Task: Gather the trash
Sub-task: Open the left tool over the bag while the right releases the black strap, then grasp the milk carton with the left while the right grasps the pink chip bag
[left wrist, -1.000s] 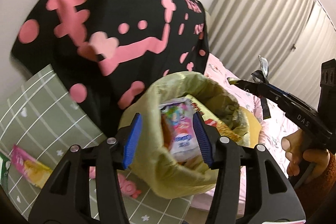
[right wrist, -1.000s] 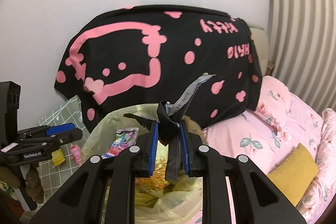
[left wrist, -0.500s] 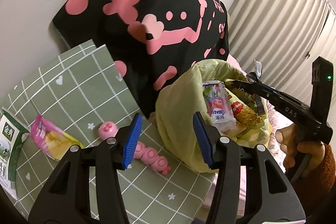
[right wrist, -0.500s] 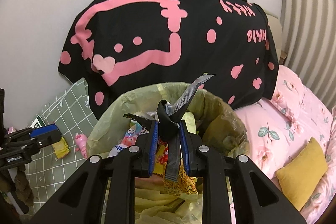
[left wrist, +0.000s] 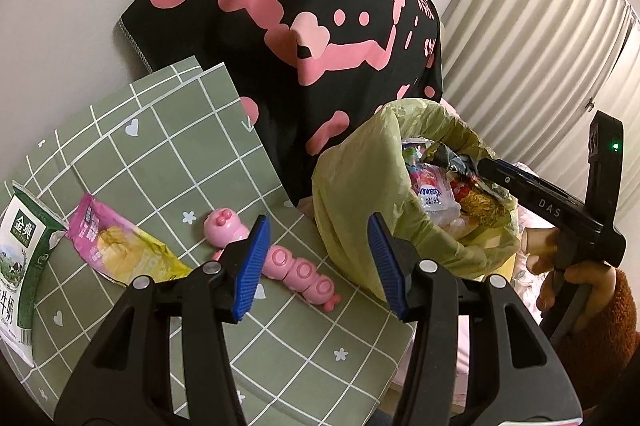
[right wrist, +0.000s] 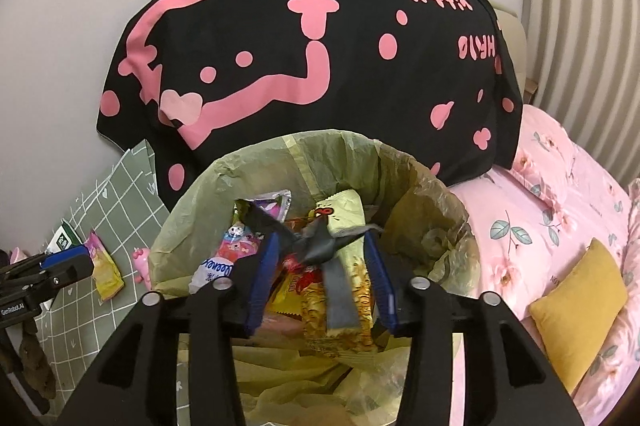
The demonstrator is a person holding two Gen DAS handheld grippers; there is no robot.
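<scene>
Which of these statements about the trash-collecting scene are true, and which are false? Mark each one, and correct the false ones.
1. The dark wrapper hangs between the opening jaws of the right gripper, above the yellow-green trash bag. True.
2. The left gripper holds the pink snack packet. False: its jaws are empty and the packet lies on the green checked cloth.
3. A milk carton stands beside the pink snack packet. True.
4. The trash bag is empty. False: it holds several wrappers.
5. The pink toy lies inside the bag. False: it lies on the checked cloth beside the bag.
</scene>
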